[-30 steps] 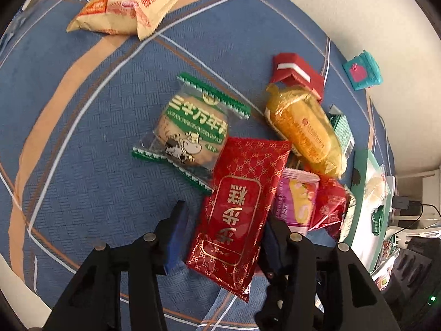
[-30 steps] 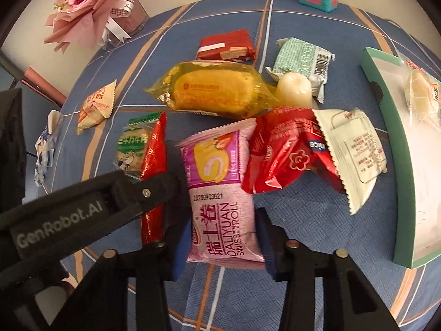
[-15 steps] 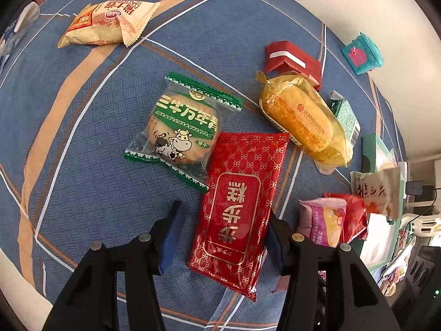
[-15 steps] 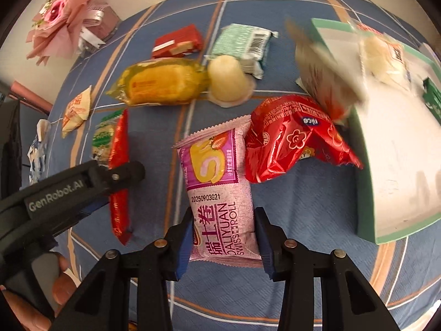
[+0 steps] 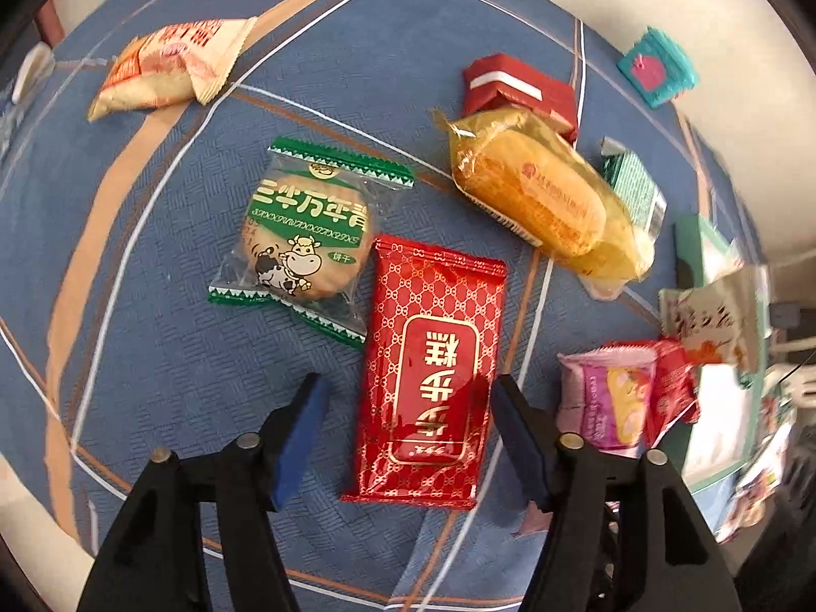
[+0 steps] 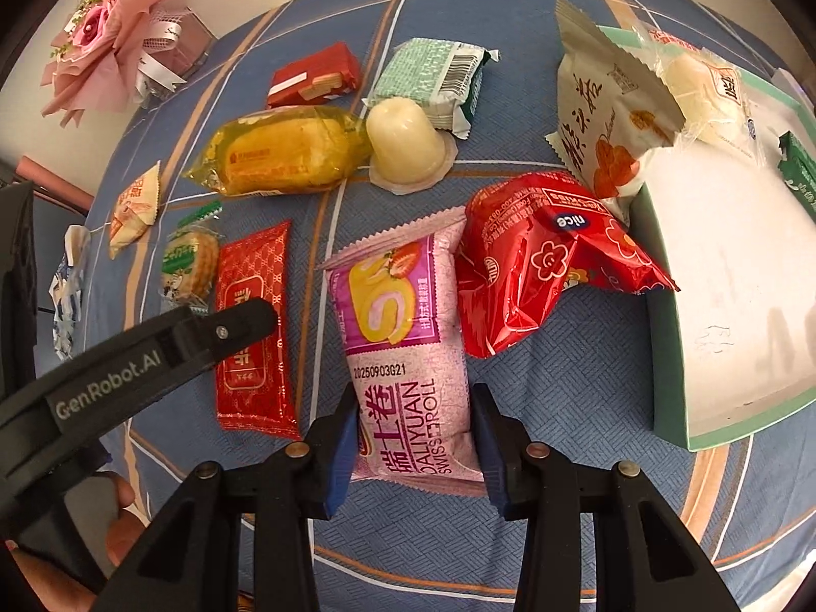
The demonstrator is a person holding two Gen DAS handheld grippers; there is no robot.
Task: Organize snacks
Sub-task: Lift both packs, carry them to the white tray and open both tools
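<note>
Snack packs lie on a blue checked cloth. My right gripper (image 6: 414, 433) is shut on the pink Swiss roll pack (image 6: 408, 336), its pads pressing both sides; the pack also shows in the left wrist view (image 5: 607, 398). A red nice-brand bag (image 6: 540, 255) leans against it. My left gripper (image 5: 405, 423) is open, its jaws either side of the flat red patterned pack (image 5: 433, 352), apart from it. A green biscuit pack (image 5: 306, 234) lies left of the red pack. A white-and-orange pack (image 6: 607, 117) rests on the rim of the green box (image 6: 663, 336).
A yellow cake pack (image 5: 540, 194), a red wafer pack (image 5: 515, 86), a mint-green pack (image 6: 433, 76), a jelly cup (image 6: 405, 145) and an orange-white pack (image 5: 168, 61) lie farther out. A pink bouquet (image 6: 117, 30) and a teal toy (image 5: 658, 71) stand at the table's far edge.
My right gripper has closed on the pink Swiss roll pack and drawn it right, away from the flat red pack. The white-and-orange pack has moved onto the green box's rim. My left gripper stays open.
</note>
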